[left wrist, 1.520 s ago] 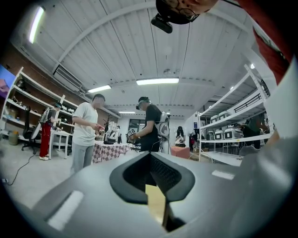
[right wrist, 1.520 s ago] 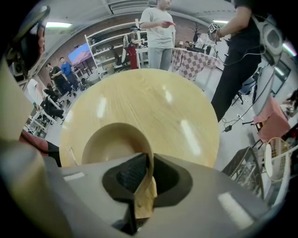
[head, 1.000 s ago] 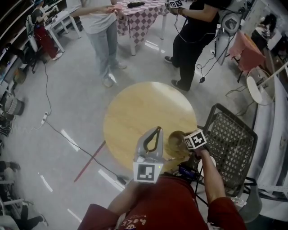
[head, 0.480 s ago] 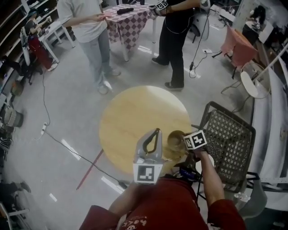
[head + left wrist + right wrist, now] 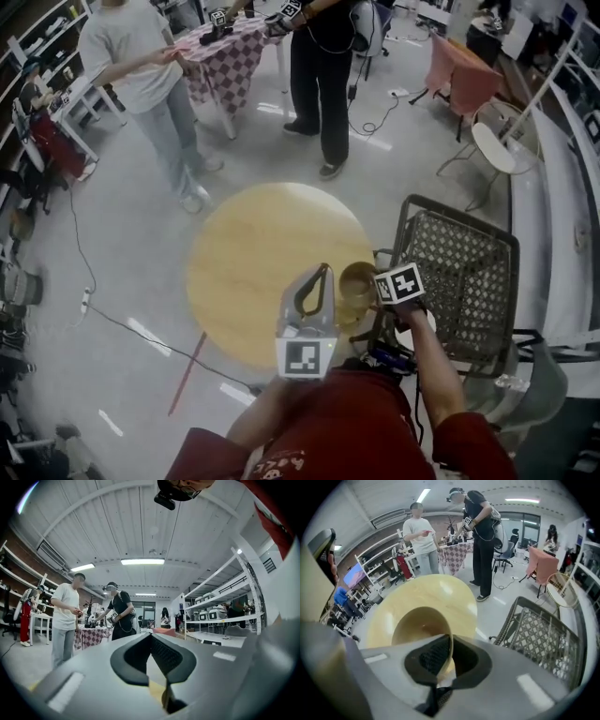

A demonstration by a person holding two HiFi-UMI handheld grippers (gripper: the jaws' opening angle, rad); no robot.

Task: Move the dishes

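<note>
1. Bowl [image 5: 354, 284]: a tan wooden dish, seen in the head view just right of the frame's centre, over the right edge of the round wooden table [image 5: 248, 262].
2. The right gripper [image 5: 450, 641] has its jaws clamped on the bowl's near rim, one pad inside the wall and one outside. In the right gripper view the bowl's hollow fills the lower centre, with the table top behind it.
3. The right gripper's marker cube sits just right of the bowl in the head view.
4. The left gripper [image 5: 322, 272] has its jaws pressed together with nothing between them. In the head view its tip lies just left of the bowl, over the table.
5. A dark mesh chair [image 5: 459, 272] stands right of the table, close to the bowl.
6. In the upper left of the head view, a person in a light shirt [image 5: 141, 75] and a person in black [image 5: 319, 56] stand by a checked table [image 5: 230, 52], well apart from the round table.
</note>
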